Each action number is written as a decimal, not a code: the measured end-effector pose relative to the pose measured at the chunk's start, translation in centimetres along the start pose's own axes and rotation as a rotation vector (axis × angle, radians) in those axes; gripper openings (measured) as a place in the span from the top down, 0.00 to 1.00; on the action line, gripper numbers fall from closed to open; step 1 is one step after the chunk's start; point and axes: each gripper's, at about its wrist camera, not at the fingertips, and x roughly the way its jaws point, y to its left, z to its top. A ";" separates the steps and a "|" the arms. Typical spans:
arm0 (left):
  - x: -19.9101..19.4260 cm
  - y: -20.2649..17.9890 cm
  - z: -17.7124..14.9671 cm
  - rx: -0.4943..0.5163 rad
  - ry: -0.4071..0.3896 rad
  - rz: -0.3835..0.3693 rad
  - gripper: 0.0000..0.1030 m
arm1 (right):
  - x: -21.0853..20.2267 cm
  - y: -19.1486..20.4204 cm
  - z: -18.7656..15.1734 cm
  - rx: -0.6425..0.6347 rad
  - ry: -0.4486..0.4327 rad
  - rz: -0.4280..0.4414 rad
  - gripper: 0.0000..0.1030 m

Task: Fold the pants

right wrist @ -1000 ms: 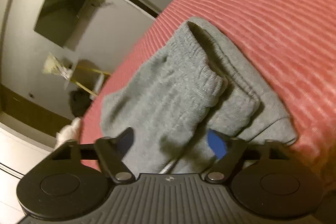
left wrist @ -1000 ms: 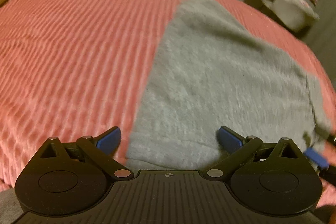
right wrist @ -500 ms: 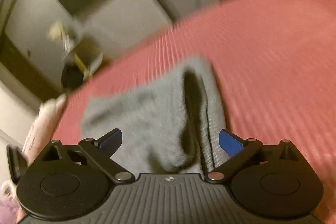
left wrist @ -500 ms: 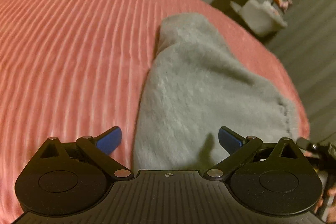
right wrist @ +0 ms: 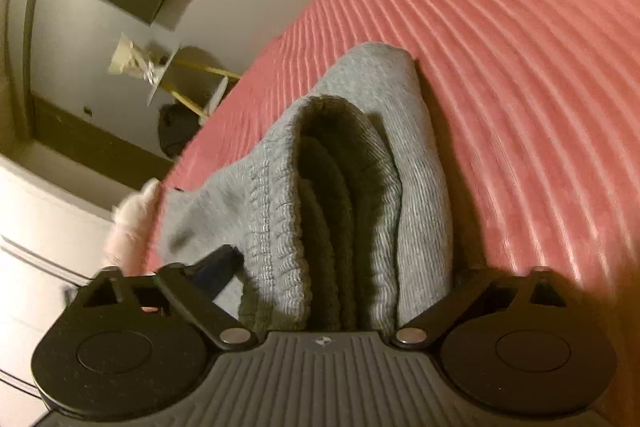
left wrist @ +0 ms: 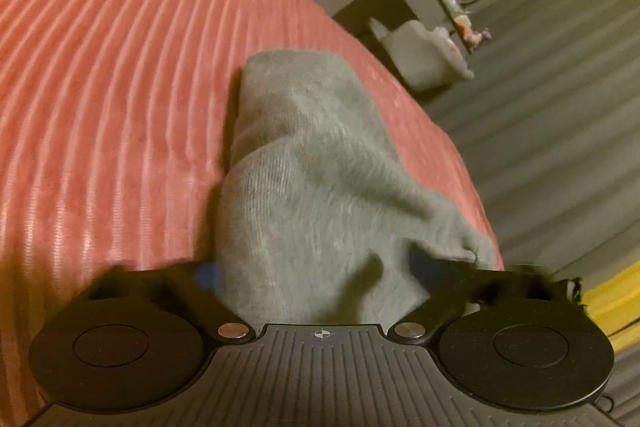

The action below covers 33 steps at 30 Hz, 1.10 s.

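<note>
- The grey pants (left wrist: 312, 163) lie folded into a thick bundle on the red ribbed bedspread (left wrist: 100, 87), near its edge.
- The left gripper (left wrist: 316, 273) has the near end of the bundle between its jaws; the jaws are closing, the blue pads blurred at either side of the cloth, and I cannot tell whether they press on it yet.
- Ahead of the left jaws the cloth runs away in a narrowing hump; the floor shows to their right.
- The right gripper (right wrist: 344, 263) has the stacked layers and the ribbed waistband (right wrist: 276, 211) between its jaws, which are also closing; its right pad is hidden behind cloth.
- To the right of these jaws lies bare bedspread; to their left the bed's edge and the wall.
</note>
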 end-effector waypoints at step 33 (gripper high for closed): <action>-3.6 -6.9 5.2 0.075 -0.375 0.487 0.02 | -1.8 13.3 6.4 -0.310 -0.333 -0.416 0.13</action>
